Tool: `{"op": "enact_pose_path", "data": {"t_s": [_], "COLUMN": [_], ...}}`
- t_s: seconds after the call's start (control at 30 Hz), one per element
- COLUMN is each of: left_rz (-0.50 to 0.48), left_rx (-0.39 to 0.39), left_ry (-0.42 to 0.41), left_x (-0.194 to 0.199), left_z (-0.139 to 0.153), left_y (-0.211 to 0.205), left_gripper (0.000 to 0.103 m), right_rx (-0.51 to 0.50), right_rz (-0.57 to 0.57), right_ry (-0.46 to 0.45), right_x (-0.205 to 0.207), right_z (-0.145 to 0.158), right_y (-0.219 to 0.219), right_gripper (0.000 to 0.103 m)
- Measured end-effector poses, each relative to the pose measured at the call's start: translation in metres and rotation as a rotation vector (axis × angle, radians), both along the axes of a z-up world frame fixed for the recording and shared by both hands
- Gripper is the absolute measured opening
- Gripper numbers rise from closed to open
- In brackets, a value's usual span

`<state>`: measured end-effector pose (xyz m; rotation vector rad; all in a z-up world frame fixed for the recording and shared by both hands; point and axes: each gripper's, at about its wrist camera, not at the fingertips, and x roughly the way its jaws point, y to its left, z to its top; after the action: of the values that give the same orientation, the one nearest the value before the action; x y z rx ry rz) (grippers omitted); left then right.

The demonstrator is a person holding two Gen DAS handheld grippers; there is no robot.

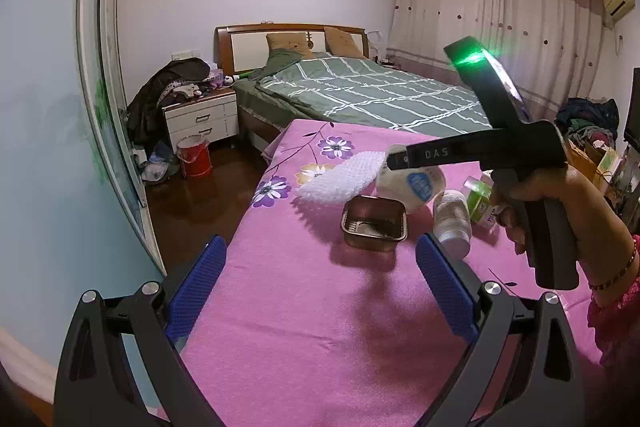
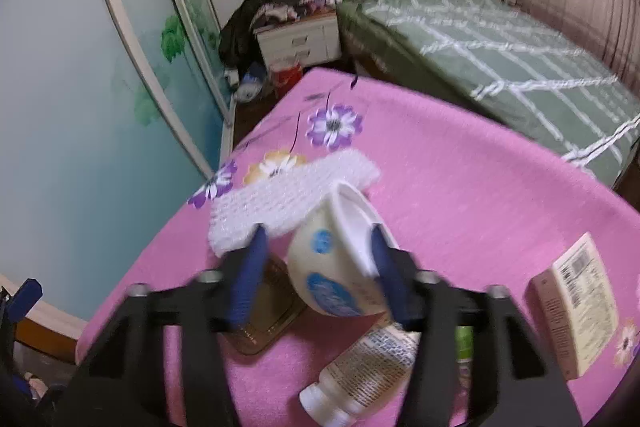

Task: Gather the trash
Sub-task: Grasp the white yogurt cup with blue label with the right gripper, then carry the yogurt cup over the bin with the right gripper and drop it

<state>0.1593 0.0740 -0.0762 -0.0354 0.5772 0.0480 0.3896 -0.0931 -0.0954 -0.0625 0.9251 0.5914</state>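
Observation:
Trash lies on a pink flowered cover (image 1: 304,327): a sheet of white bubble wrap (image 1: 340,179) (image 2: 288,203), a brown foil tray (image 1: 374,223) (image 2: 264,311), a cream paper cup with blue logos (image 1: 416,183) (image 2: 332,267), and a white bottle on its side (image 1: 452,223) (image 2: 368,363). My right gripper (image 2: 318,267) (image 1: 400,159) straddles the tilted cup. The right pad is at its rim, and a slim gap shows at the left pad. My left gripper (image 1: 320,287) stands wide open over bare cover, short of the tray.
A green carton (image 1: 480,201) and a beige box (image 2: 576,311) lie right of the bottle. A person's hand (image 1: 532,195) holds the right gripper. Beyond the cover are a green bed (image 1: 360,95), a nightstand (image 1: 200,119) and a red bucket (image 1: 194,157).

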Motion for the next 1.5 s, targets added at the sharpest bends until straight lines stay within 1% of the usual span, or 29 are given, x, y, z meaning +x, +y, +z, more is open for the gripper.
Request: {"op": "enact_pose_path", "data": {"t_s": [0.03,0.1,0.13,0.27,0.4,0.53,0.7,0.9,1.03,1.23,1.5], "left_rz": [0.0,0.001,0.001,-0.007,-0.022,-0.035,-0.059,-0.086,-0.102,-0.126,-0.16], "left_rx": [0.001,-0.003,-0.008,-0.012,-0.004,-0.007,-0.019,-0.019,-0.026,-0.023,-0.001], "left_ry": [0.001,0.004,0.007,0.011,0.016,0.022,0.03,0.031,0.032,0.039,0.044], "left_x": [0.0,0.0,0.001,0.0,0.0,0.001,0.002,0.006,0.009,0.013,0.016], "left_z": [0.0,-0.001,-0.002,-0.001,-0.002,-0.004,-0.007,-0.009,-0.011,-0.014,-0.014], "left_y": [-0.001,-0.001,-0.002,-0.007,-0.016,-0.02,-0.028,-0.038,-0.044,-0.057,-0.078], "left_gripper": [0.094,0.094,0.094,0.094,0.094,0.094,0.094,0.094,0.094,0.094,0.094], "right_rx": [0.006,0.024,0.033,0.072,0.11,0.13,0.131,0.115,0.078,0.045,0.019], "right_rz": [0.009,0.03,0.034,0.039,0.032,0.009,-0.065,-0.232,-0.389,-0.624,-0.843], "right_ry": [0.005,0.004,-0.006,-0.049,-0.109,-0.179,-0.234,-0.288,-0.303,-0.25,-0.141], "right_x": [-0.002,-0.008,-0.011,-0.025,-0.043,-0.072,-0.105,-0.154,-0.184,-0.226,-0.258], "right_z": [-0.001,0.0,0.002,0.018,0.042,0.067,0.078,0.075,0.063,0.034,-0.017], "right_y": [-0.002,-0.002,-0.003,-0.007,-0.016,-0.044,-0.092,-0.176,-0.24,-0.334,-0.42], "right_gripper": [0.024,0.008,0.007,0.006,0.006,0.006,0.006,0.006,0.006,0.006,0.006]}}
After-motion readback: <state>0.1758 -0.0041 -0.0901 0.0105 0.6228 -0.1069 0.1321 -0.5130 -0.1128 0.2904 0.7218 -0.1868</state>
